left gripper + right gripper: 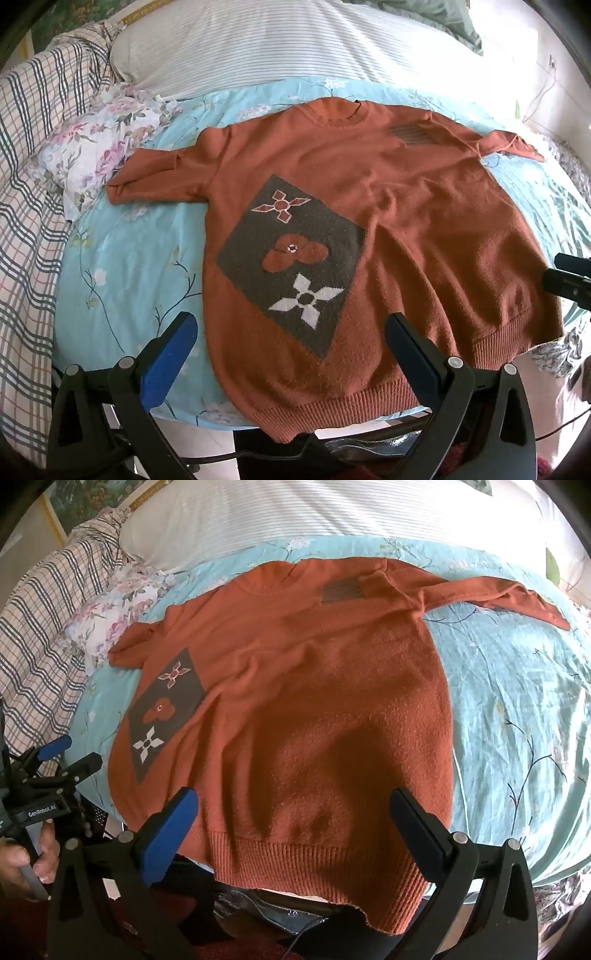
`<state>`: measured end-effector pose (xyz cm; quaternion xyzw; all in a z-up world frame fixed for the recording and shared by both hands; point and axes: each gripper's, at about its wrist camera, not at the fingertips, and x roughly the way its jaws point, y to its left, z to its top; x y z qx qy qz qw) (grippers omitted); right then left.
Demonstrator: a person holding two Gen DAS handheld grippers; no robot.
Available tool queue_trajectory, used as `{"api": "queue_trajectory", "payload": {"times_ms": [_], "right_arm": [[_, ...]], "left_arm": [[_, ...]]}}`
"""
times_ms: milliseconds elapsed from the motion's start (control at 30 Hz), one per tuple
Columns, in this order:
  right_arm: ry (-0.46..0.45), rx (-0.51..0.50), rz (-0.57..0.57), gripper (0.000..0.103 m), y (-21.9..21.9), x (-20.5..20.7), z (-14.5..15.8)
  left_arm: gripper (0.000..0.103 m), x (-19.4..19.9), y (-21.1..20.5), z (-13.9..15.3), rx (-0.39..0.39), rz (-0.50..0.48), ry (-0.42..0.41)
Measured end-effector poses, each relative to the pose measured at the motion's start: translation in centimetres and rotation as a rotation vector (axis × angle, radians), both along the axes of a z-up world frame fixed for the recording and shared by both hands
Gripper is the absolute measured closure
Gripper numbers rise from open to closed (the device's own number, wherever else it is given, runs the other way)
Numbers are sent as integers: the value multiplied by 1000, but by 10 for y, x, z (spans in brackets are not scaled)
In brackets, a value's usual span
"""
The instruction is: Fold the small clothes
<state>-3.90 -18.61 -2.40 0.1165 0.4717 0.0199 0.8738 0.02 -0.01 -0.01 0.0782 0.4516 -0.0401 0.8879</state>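
Observation:
An orange knitted sweater (406, 206) (314, 709) lies flat and face up on the bed, sleeves spread, its ribbed hem hanging over the near edge. A grey patch with three flower shapes (291, 262) (162, 709) covers its lower left front. My left gripper (291, 332) hovers open above the hem's left part, nothing between its fingers. My right gripper (295, 808) hovers open over the hem's right part, also holding nothing. In the right wrist view the left gripper (70, 753) shows at the far left, held by a hand (22, 856). The right gripper's fingers (569, 280) peek in at the left wrist view's right edge.
The sweater rests on a light blue floral sheet (122, 280) (517, 709). A striped white pillow (280, 44) lies behind, a floral cloth (96, 147) and a plaid blanket (29, 184) to the left. The bed's near edge runs just under the hem.

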Motion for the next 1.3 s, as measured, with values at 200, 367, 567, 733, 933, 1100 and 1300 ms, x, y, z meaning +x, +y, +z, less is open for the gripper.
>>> {"api": "queue_trajectory", "payload": {"times_ms": [200, 367, 567, 733, 933, 1100, 1300], "right_arm": [[6, -18, 0, 0, 0, 1, 1], [8, -20, 2, 0, -3, 4, 0], [2, -26, 3, 0, 1, 3, 0], [4, -26, 4, 0, 3, 4, 1], [-3, -44, 4, 0, 2, 3, 1], [2, -44, 3, 0, 6, 3, 2], [17, 4, 3, 0, 3, 4, 1]], "left_arm": [[1, 1, -2, -1, 4, 0, 5], [1, 3, 1, -3, 6, 4, 8], [1, 0, 1, -5, 1, 0, -2], [1, 1, 2, -3, 1, -3, -3], [1, 2, -1, -2, -1, -5, -5], [1, 2, -2, -3, 1, -7, 1], [1, 3, -6, -4, 9, -10, 0]]}}
